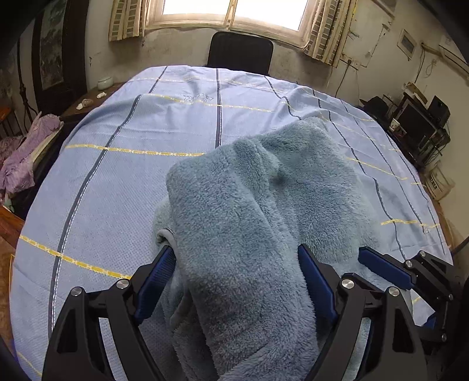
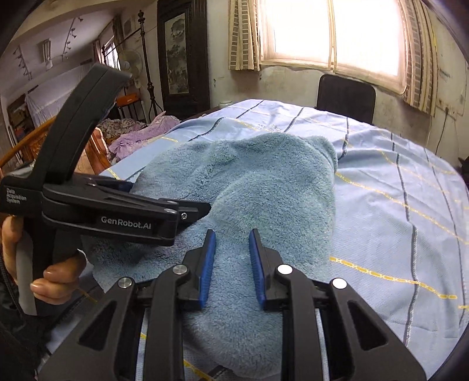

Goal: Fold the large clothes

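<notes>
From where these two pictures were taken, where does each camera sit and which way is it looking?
Left wrist: on the left gripper, looking down its wide-set fingers at the fluffy blue garment between them; the right gripper's tip shows.
Right wrist: on the right gripper, fingers over the garment; the left gripper and the hand holding it show.
Shared: garment, striped sheet, black chair, window.

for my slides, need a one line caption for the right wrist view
Right gripper poised over a fluffy blue garment on the striped bedsheet, left gripper alongside.
</notes>
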Available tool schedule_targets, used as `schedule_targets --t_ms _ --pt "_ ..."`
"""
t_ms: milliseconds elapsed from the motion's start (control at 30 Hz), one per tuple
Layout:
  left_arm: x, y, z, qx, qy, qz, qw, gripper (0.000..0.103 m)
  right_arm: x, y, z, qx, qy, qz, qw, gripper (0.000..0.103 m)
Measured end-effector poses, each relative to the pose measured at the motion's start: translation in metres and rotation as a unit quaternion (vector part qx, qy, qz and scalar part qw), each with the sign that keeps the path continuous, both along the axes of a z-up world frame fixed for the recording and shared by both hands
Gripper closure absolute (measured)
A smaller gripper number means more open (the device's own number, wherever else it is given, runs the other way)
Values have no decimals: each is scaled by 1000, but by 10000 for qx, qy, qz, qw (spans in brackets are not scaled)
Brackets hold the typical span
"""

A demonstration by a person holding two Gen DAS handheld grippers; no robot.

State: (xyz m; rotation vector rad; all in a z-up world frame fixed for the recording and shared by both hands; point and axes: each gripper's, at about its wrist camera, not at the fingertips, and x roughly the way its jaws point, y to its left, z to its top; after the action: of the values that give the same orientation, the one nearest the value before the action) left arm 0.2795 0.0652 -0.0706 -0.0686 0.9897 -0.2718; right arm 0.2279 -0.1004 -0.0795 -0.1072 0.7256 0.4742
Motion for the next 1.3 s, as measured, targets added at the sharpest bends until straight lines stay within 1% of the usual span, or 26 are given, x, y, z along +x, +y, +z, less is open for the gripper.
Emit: schedule_targets --t_ms 100,200,300,367,533,633,733,833,933,967,1133,1200,1300 --pt "-4 2 7 14 -121 84 9999 17 -2 1 0 -101 -84 -30 9999 81" --pt "-16 6 23 89 -481 218 9986 18 -7 4 3 -235 -244 -68 9994 81" --pt "-24 11 34 -84 -682 263 9973 18 -13 3 9 -261 -413 -104 9988 79" --pt "-25 15 35 -117 -689 321 9970 18 -18 3 13 -337 -547 -134 9978 79" --pt "-20 23 29 -90 -512 486 9975 18 -24 1 19 -486 -809 -208 9953 79" --pt "-20 24 25 -88 -453 501 9977 18 -26 1 22 -611 -998 -275 9928 79" --pt "-19 21 20 5 -396 469 9981 18 -27 -1 23 -703 -1132 -340 9905 79" --pt "-16 17 10 10 -200 435 9989 17 -21 -6 20 -650 -1034 -406 9917 79" --pt "-13 13 2 13 -103 398 9992 17 -11 -10 11 -618 -776 -404 9942 78" --pt "-13 11 2 79 -131 394 9991 17 -8 -11 8 -561 -665 -398 9954 77" --pt "-23 -7 7 734 -519 422 9951 17 2 -20 3 -264 -342 -387 9983 74" --pt "-27 -13 9 918 -662 431 9926 19 2 -22 2 -166 -278 -391 9987 74" --pt "-32 -18 15 1032 -838 416 9903 20 1 -25 2 -85 -265 -390 9989 74"
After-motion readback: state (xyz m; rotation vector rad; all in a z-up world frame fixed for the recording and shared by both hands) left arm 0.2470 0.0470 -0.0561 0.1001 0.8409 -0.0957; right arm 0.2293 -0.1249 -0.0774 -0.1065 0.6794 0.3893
